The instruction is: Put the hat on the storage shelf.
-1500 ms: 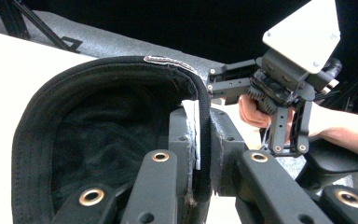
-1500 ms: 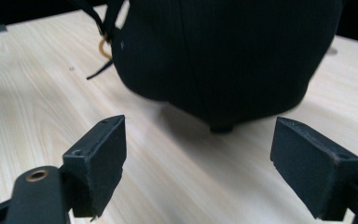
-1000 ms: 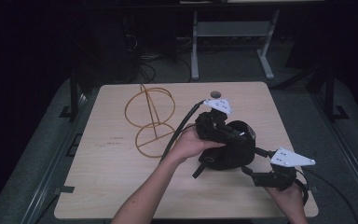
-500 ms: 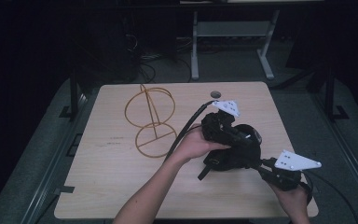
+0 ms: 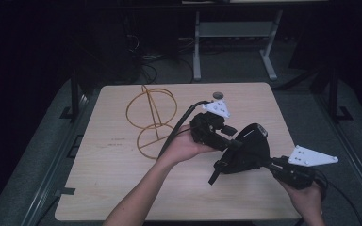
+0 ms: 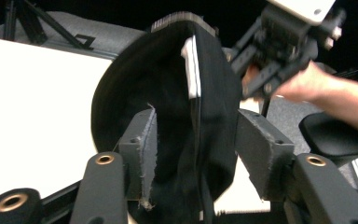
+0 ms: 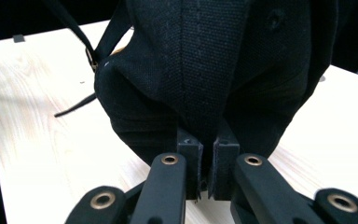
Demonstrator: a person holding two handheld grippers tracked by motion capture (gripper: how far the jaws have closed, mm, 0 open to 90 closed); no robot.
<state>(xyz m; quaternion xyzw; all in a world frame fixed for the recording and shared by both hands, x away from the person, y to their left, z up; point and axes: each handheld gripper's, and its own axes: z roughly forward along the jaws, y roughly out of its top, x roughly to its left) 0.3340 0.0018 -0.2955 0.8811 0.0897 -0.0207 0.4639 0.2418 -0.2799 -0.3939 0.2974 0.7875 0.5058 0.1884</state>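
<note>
My right gripper (image 7: 207,179) pinched the black cap (image 5: 245,149); my left gripper (image 6: 193,140), just opening, straddled it unpressed. Next, probably the wire stand (image 5: 152,120).

The left gripper's (image 6: 193,140) jaws, just opened, flank a black fabric cap (image 6: 168,107), pads apart from it, above the pale wooden table (image 6: 32,116).

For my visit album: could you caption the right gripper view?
Right gripper pinches a fold of the black canvas cap above the pale wooden table.
</note>
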